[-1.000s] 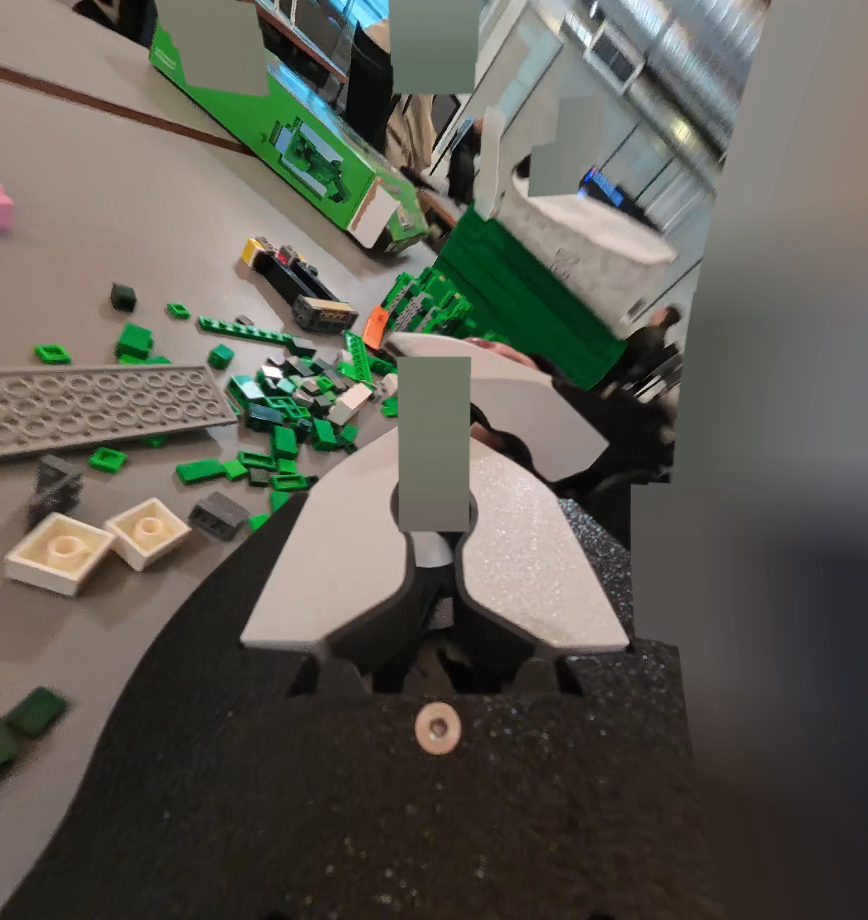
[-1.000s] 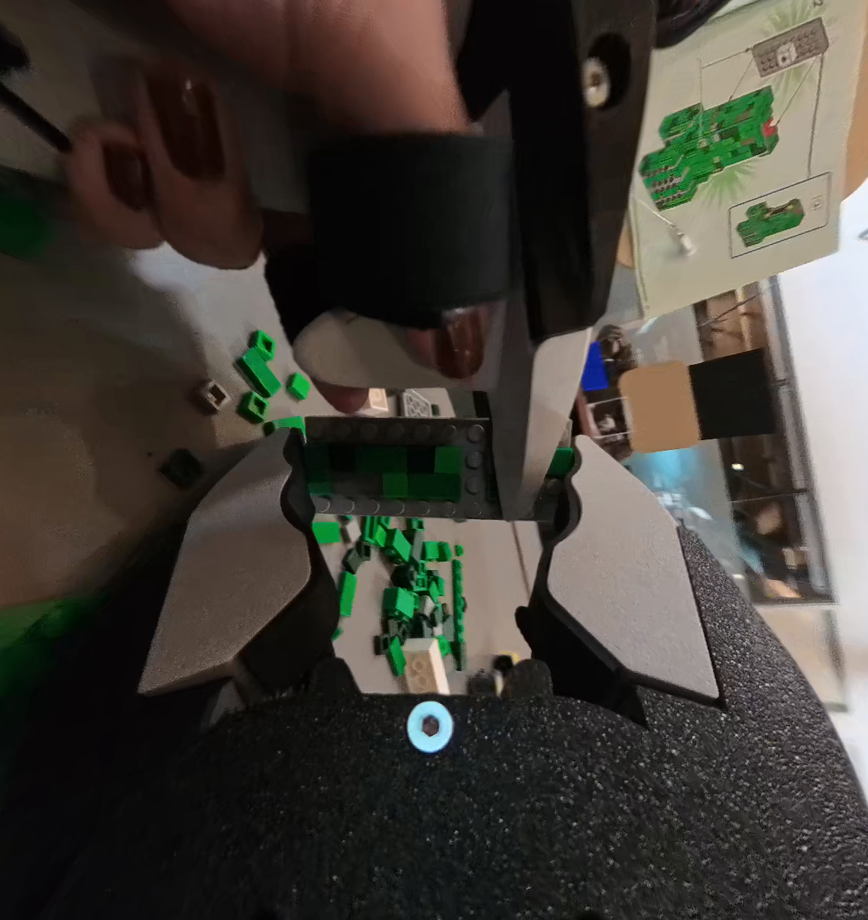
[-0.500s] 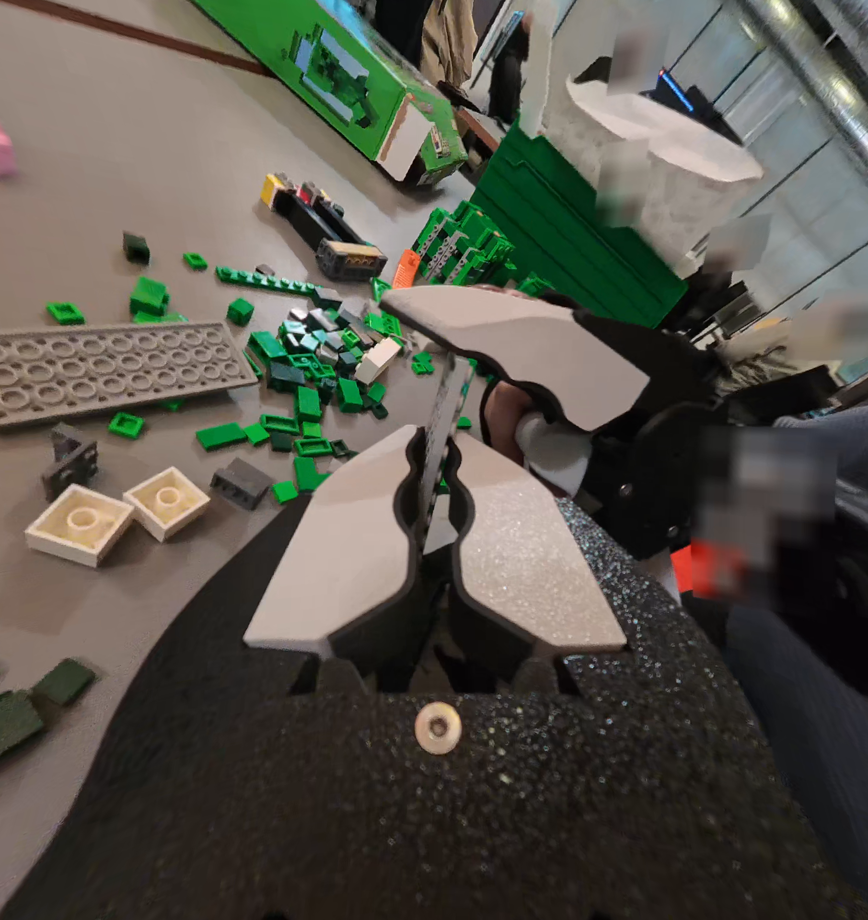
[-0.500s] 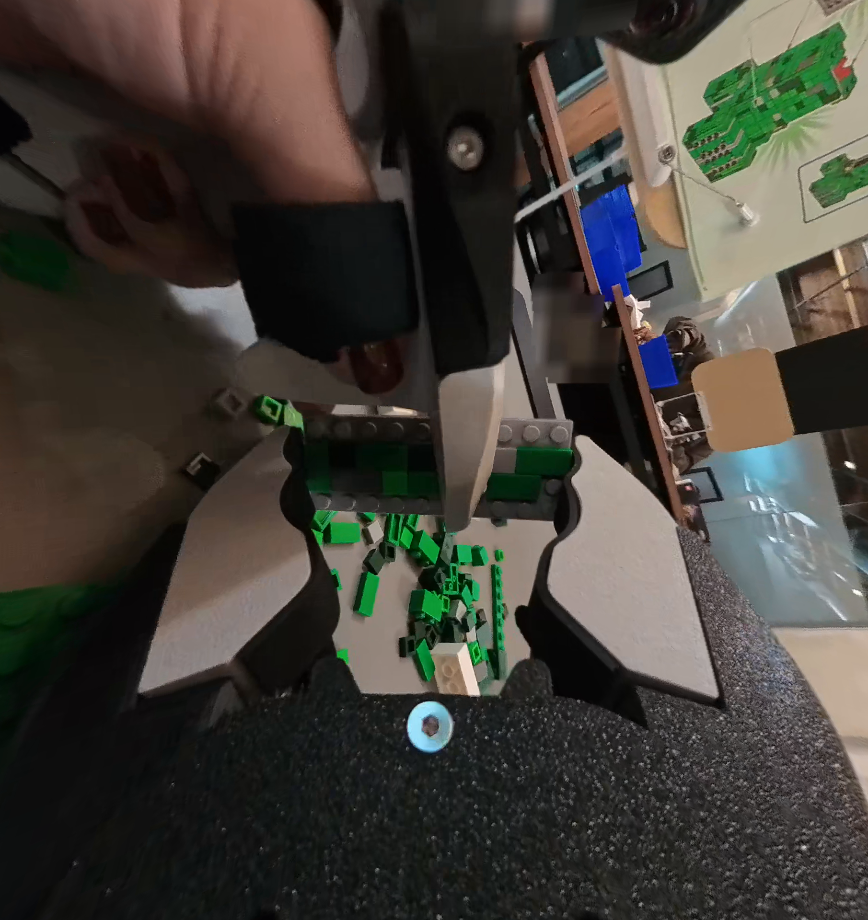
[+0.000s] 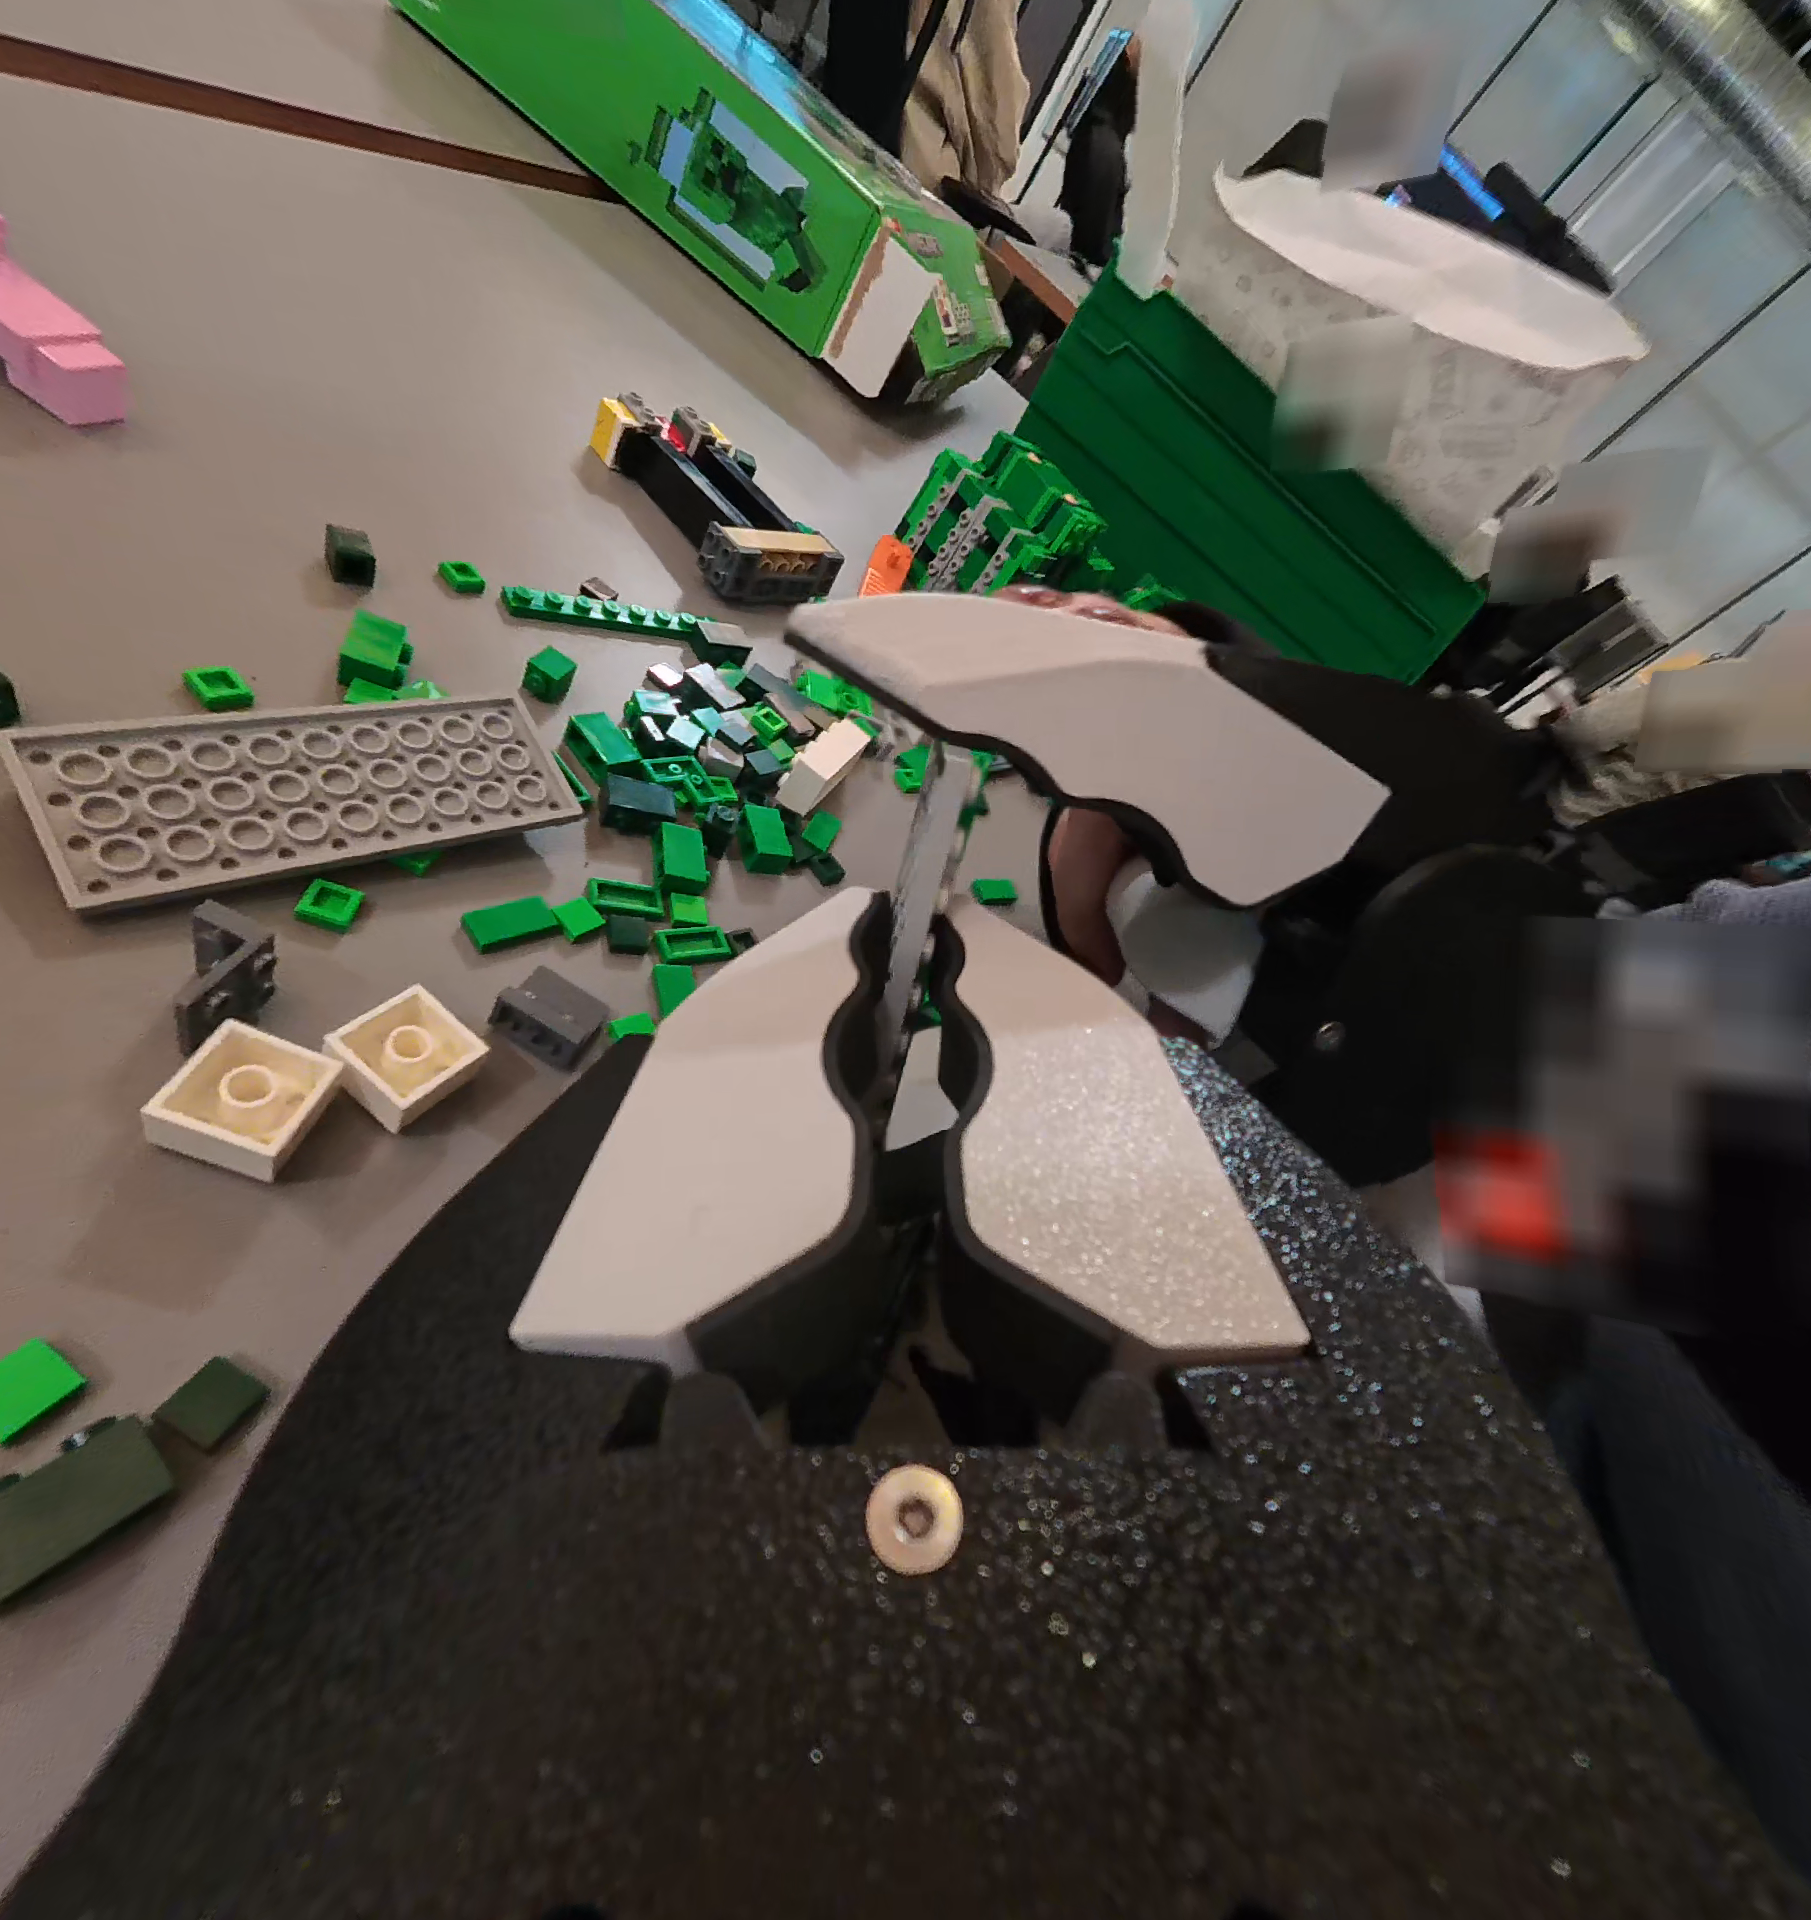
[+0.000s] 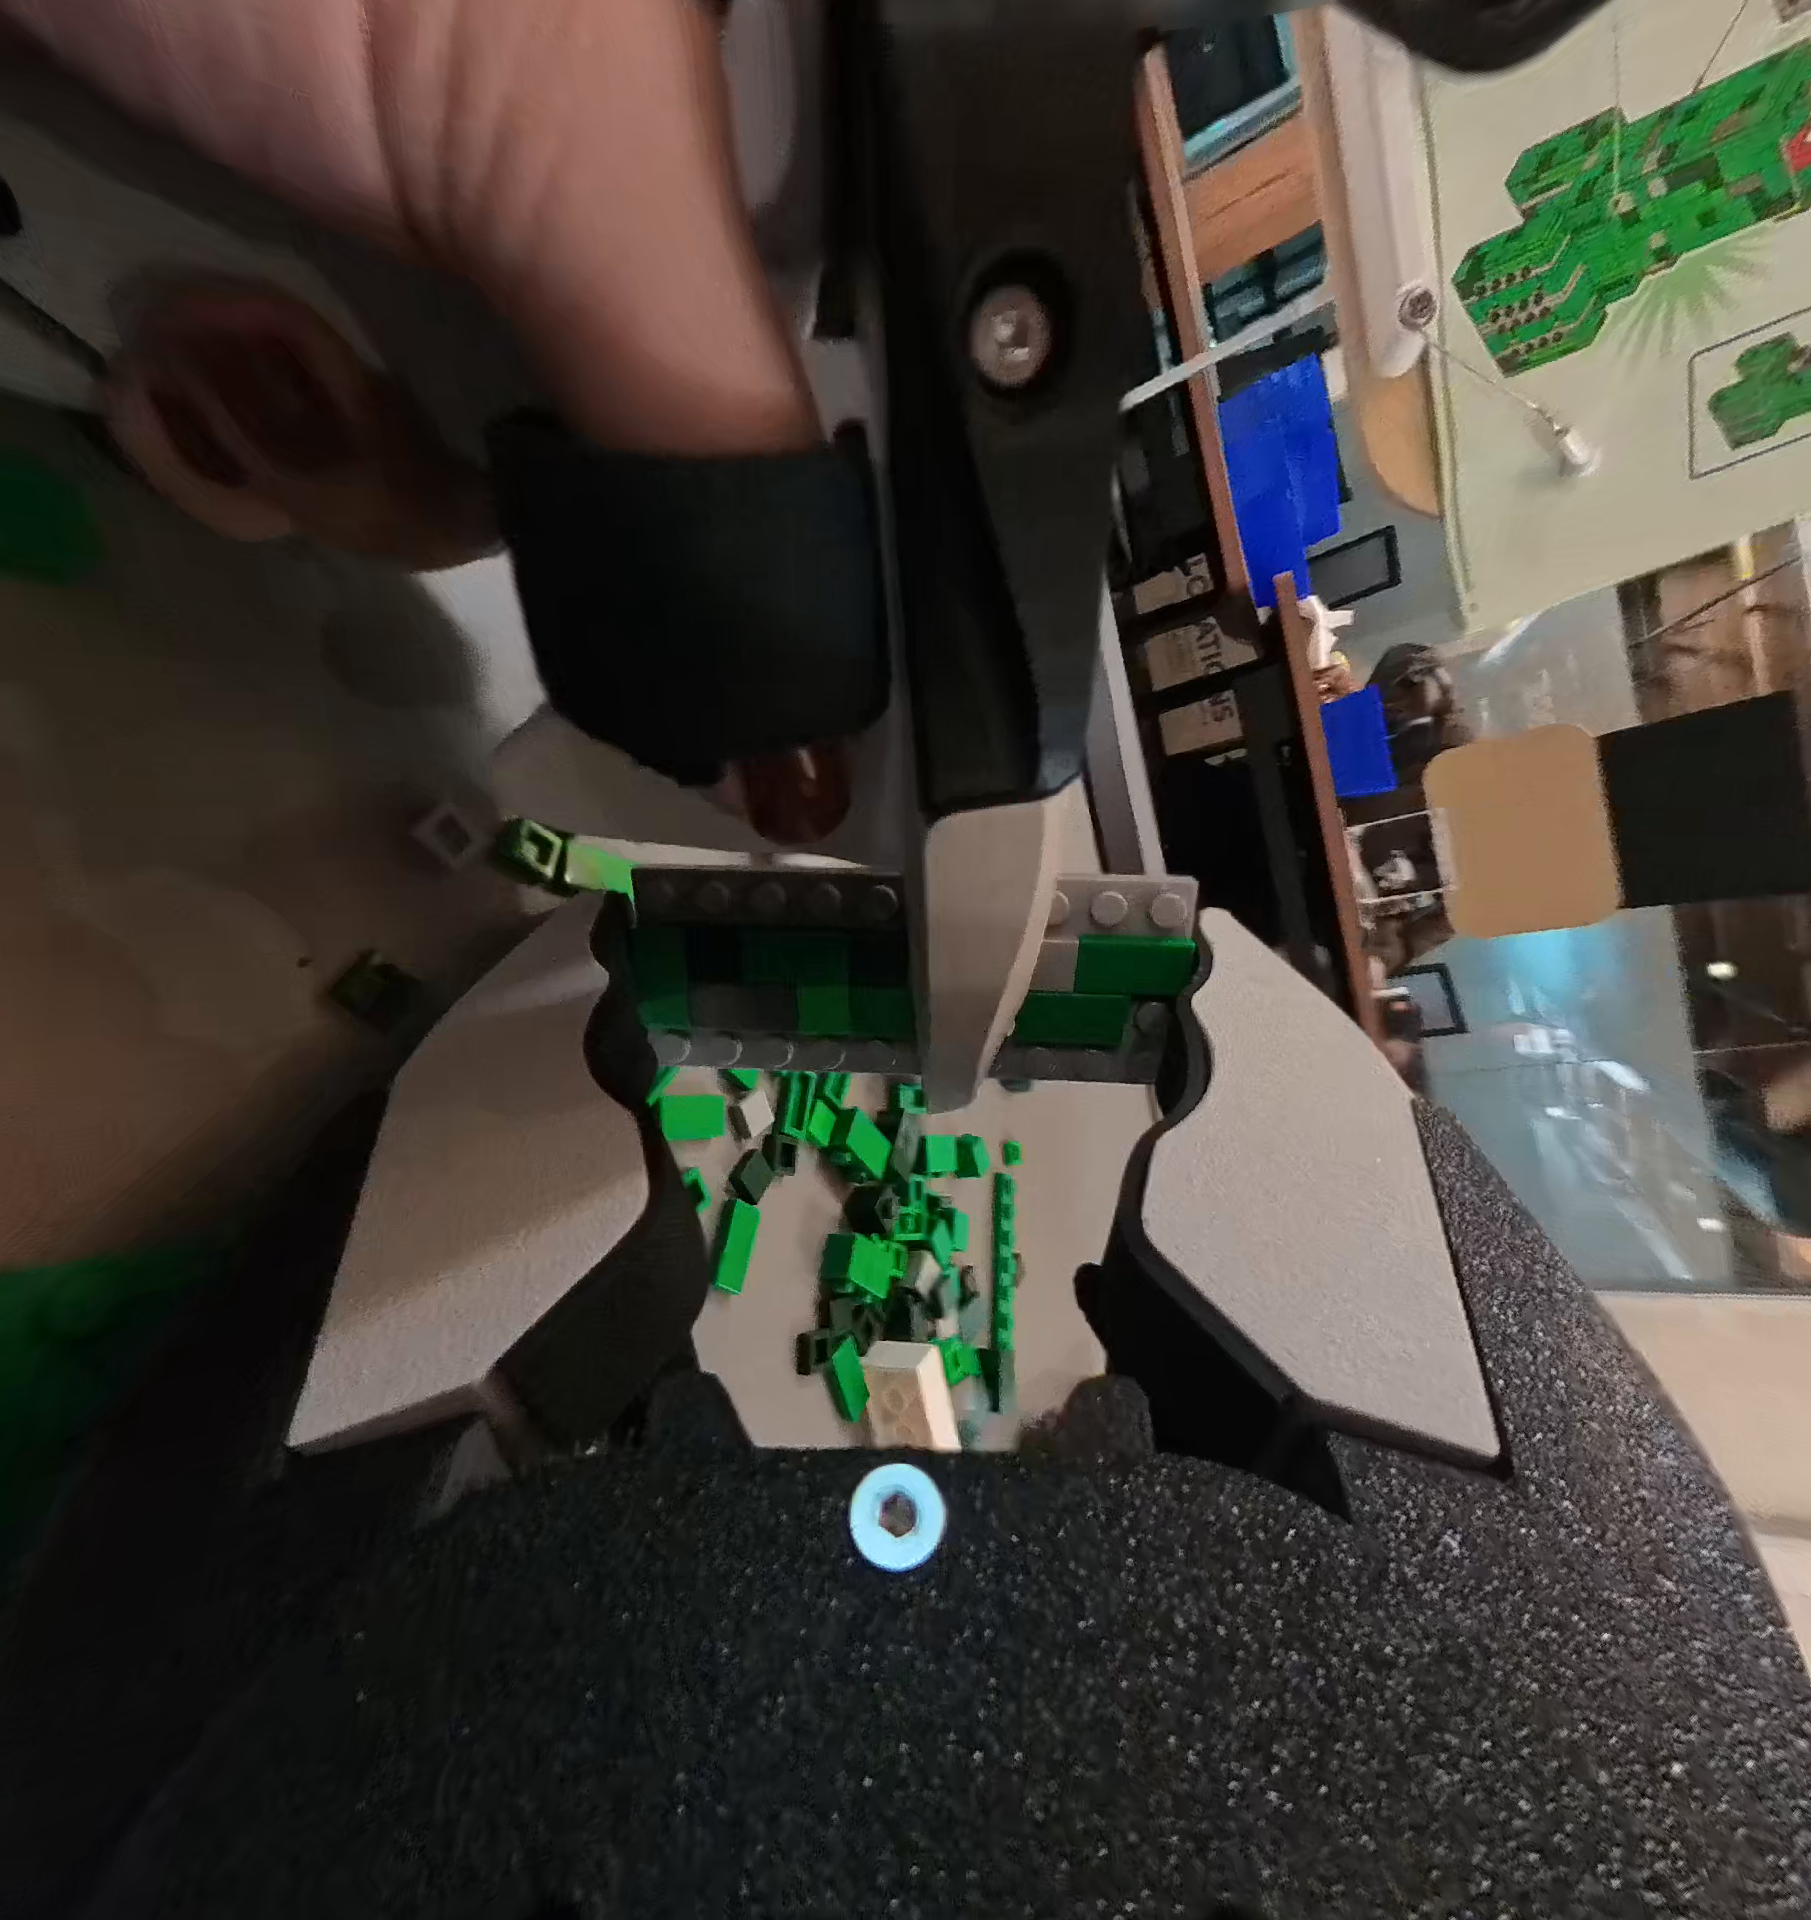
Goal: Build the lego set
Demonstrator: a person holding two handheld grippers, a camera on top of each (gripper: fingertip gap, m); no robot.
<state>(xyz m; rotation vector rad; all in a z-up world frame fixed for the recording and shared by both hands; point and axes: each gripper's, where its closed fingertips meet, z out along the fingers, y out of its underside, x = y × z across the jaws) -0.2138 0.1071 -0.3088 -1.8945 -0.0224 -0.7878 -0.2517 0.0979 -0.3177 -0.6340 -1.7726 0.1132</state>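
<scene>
My left gripper (image 5: 909, 940) is clamped edge-on around a thin grey studded plate tiled in green and dark squares (image 5: 930, 862), which stands up out of my fingertips above the table. My right gripper (image 6: 896, 997) grasps the same plate from its two short ends: in the right wrist view its tiled face (image 6: 776, 982) spans the gap between my two grey fingers, with rows of bare studs along its upper and lower edges and a paler grey section at the right end. One finger of the left gripper (image 6: 974, 935) crosses in front of that face, and the hand (image 6: 485, 239) working that gripper fills the upper left. In the left wrist view the right gripper's upper finger (image 5: 1077, 717) reaches over the plate's far end. Below, on the grey table (image 5: 288, 343), lie a heap of small green and dark loose bricks (image 5: 714, 790), a large grey plate turned underside up (image 5: 277, 795), two white square bricks (image 5: 319, 1075) and a green cardboard set box (image 5: 714, 177).
</scene>
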